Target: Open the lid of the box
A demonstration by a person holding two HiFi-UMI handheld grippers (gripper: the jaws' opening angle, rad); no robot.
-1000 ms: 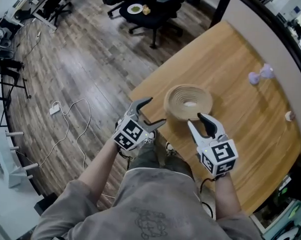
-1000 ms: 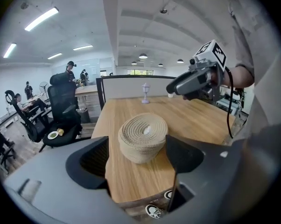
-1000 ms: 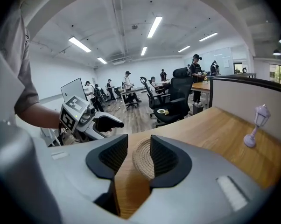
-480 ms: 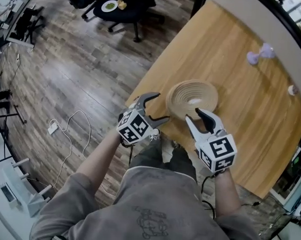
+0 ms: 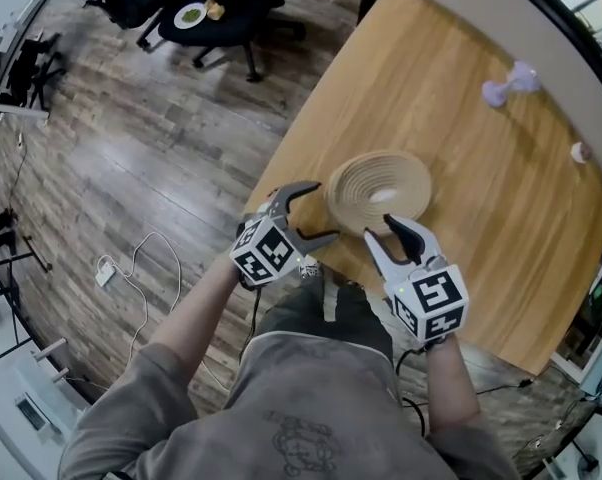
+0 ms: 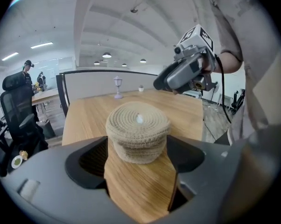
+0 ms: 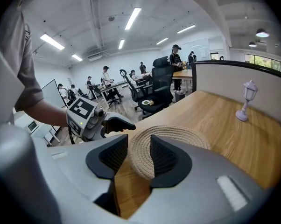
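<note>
A round woven box (image 5: 378, 192) with its lid on stands near the front edge of the wooden table (image 5: 481, 218). The lid has a small white knob in the middle. My left gripper (image 5: 321, 211) is open just left of the box, and in the left gripper view the box (image 6: 138, 132) stands a little beyond its jaws (image 6: 138, 167). My right gripper (image 5: 381, 230) is open at the box's near side with a narrow gap and nothing in it. The right gripper view shows the box (image 7: 178, 141) just past the right gripper (image 7: 133, 160), with the left gripper (image 7: 119, 123) across from it.
A lavender lamp ornament (image 5: 508, 81) and a small white object (image 5: 579, 152) stand far back on the table by the partition. Off the table's left edge are wooden floor, a cable (image 5: 146, 258) and an office chair (image 5: 196, 13) bearing a plate.
Both grippers have sunk and drawn closer to the box. The left one has rolled a little. The box has not moved.
</note>
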